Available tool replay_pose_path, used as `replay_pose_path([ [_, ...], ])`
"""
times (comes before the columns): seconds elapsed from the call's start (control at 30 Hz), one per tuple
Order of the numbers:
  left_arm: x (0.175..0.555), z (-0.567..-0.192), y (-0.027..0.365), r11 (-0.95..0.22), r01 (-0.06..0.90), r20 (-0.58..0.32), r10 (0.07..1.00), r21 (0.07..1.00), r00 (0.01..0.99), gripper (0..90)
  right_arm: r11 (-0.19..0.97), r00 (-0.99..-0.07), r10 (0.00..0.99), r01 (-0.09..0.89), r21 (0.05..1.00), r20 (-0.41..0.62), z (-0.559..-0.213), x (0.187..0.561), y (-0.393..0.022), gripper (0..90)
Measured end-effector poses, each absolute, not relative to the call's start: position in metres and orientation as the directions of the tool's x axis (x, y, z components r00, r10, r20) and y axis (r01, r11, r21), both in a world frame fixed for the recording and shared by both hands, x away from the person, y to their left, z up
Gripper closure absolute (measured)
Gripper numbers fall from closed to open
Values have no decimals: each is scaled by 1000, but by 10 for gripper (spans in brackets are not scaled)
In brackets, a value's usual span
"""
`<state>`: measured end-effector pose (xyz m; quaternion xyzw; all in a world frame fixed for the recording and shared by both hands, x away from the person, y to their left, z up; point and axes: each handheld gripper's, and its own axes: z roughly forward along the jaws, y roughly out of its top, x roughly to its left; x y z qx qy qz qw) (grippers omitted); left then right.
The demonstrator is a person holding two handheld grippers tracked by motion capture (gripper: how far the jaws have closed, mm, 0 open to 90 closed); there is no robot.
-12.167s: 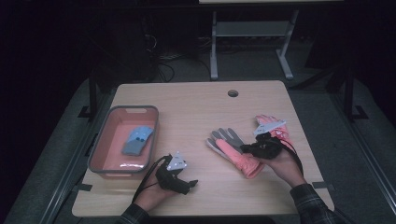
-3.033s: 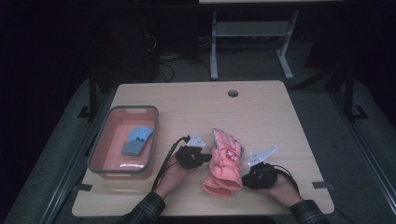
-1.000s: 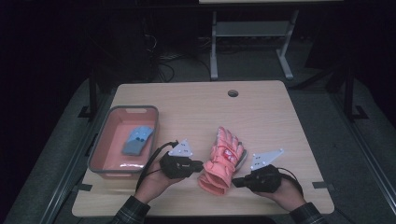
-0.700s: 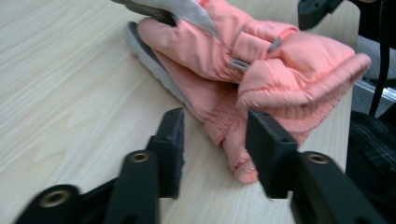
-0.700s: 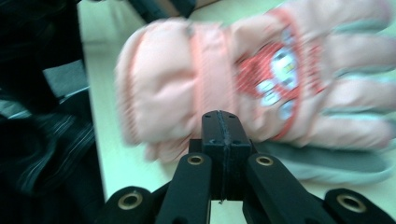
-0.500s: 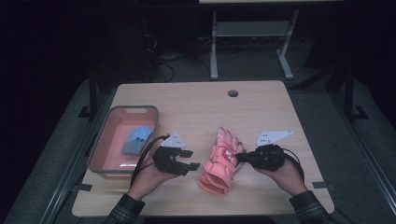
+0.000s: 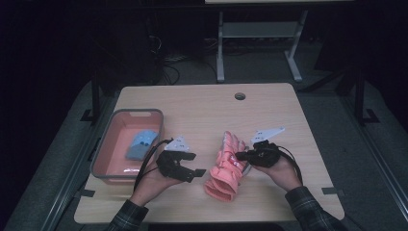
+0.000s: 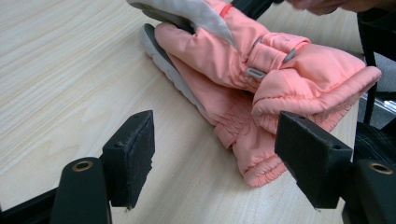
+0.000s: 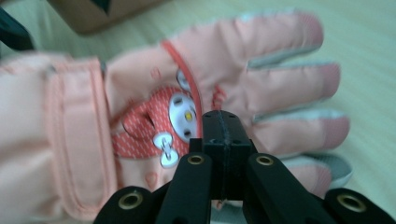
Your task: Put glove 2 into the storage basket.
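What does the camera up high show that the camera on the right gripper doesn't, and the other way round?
Only the high view takes in the whole table, the pink bin with a blue item inside, the open left gripper and both forearms. Only the right gripper view shows, close up, the cartoon patch on the glove, with the shut right gripper just in front of it. Both show the pink gloves, stacked on the wooden tabletop.

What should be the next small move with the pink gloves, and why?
Probably move the open left gripper forward to close on the cuff end of the stacked pink gloves. Its jaws have just been opening, with nothing between them, and the cuffs lie just ahead. The shut right gripper rests at the top glove.
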<state>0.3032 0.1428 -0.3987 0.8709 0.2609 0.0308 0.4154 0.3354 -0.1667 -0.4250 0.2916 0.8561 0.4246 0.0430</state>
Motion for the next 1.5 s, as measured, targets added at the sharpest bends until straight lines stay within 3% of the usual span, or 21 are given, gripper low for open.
replay_pose_path([
  [0.33,309,-395,136,-506,431,-169,482,747,860,239,525,-824,536,495,692,182,-445,337,-161,900],
  [0.77,354,-390,93,-506,451,-232,437,735,869,170,542,-825,542,487,685,158,-448,335,-157,900],
  [1.0,370,-408,64,-543,471,-260,422,695,869,146,542,-825,544,487,685,156,-448,334,-157,900],
  [1.33,380,-439,53,-537,552,-371,414,638,831,127,557,-832,539,467,687,130,-449,331,-160,900],
  [1.5,380,-450,47,-545,562,-382,414,623,826,127,567,-834,542,454,687,104,-442,325,-166,900],
])
